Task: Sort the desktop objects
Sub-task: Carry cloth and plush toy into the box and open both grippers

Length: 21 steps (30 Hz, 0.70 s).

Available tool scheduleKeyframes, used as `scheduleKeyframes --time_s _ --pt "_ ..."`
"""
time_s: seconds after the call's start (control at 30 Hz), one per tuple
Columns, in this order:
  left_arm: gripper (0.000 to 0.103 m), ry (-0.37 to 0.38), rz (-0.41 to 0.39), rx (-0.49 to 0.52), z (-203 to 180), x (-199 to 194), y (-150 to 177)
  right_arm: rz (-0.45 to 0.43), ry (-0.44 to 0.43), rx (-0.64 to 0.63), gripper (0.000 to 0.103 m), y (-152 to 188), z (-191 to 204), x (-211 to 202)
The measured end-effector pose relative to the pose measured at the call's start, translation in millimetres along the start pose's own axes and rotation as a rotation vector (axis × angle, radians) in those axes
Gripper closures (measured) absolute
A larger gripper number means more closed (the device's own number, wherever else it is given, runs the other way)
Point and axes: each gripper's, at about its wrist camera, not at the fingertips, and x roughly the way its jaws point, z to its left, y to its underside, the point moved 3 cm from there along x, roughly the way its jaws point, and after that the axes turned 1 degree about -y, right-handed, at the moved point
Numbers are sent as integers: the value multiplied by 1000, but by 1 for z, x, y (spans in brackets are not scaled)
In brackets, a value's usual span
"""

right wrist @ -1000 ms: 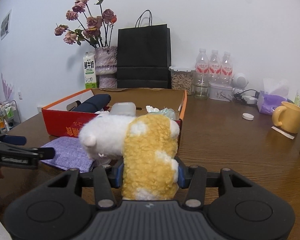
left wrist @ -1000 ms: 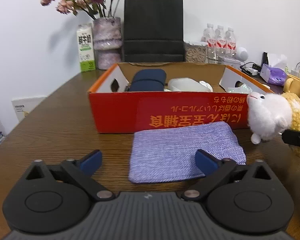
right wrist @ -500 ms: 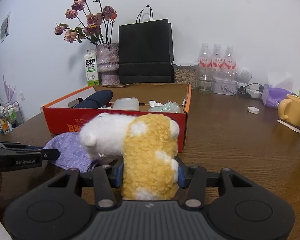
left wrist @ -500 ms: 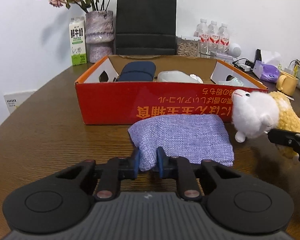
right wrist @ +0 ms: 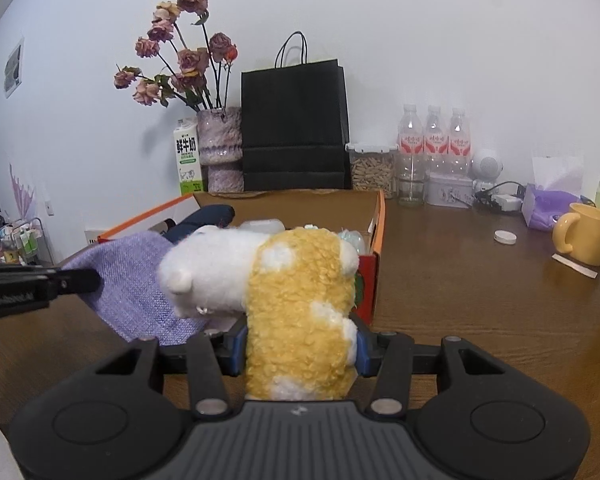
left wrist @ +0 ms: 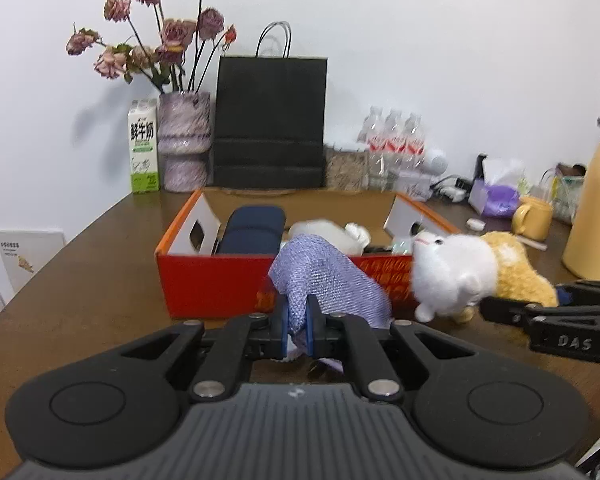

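Note:
My left gripper (left wrist: 297, 326) is shut on a purple woven cloth pouch (left wrist: 327, 276) and holds it lifted off the table, in front of the red cardboard box (left wrist: 212, 280). The pouch also shows in the right wrist view (right wrist: 136, 280). My right gripper (right wrist: 298, 350) is shut on a yellow and white plush toy (right wrist: 296, 304), held at the box's near right corner (right wrist: 373, 248). The plush also shows in the left wrist view (left wrist: 455, 272). Inside the box lie a dark blue case (left wrist: 254, 228) and a white object (left wrist: 323, 232).
At the table's back stand a vase of dried flowers (left wrist: 184, 140), a milk carton (left wrist: 143, 146), a black paper bag (left wrist: 270, 124), water bottles (right wrist: 433, 152) and a jar. A yellow mug (right wrist: 583, 232), tissue pack, bottle cap (right wrist: 505, 237) and yellow flask (left wrist: 595, 208) are at the right.
My left gripper closed on the purple pouch and lifted it off the table. My right gripper rose slightly with the plush toy in it.

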Motion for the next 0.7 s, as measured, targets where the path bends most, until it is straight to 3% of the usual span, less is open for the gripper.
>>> scheduleKeyframes --time_s 0.2,0.43,0.53,0.7 --pt "95 31 -36 -44 3 -3 -23 -50 -8 0 56 -22 7 -1" --pt "95 76 -173 -37 -5 -2 -73 -121 -10 -14 56 -70 18 17" --pt "95 83 -210 -59 -6 11 -94 -142 3 -2 56 -91 18 31" --pt "95 103 -195 -137 3 53 -115 -146 43 14 56 -121 11 66"
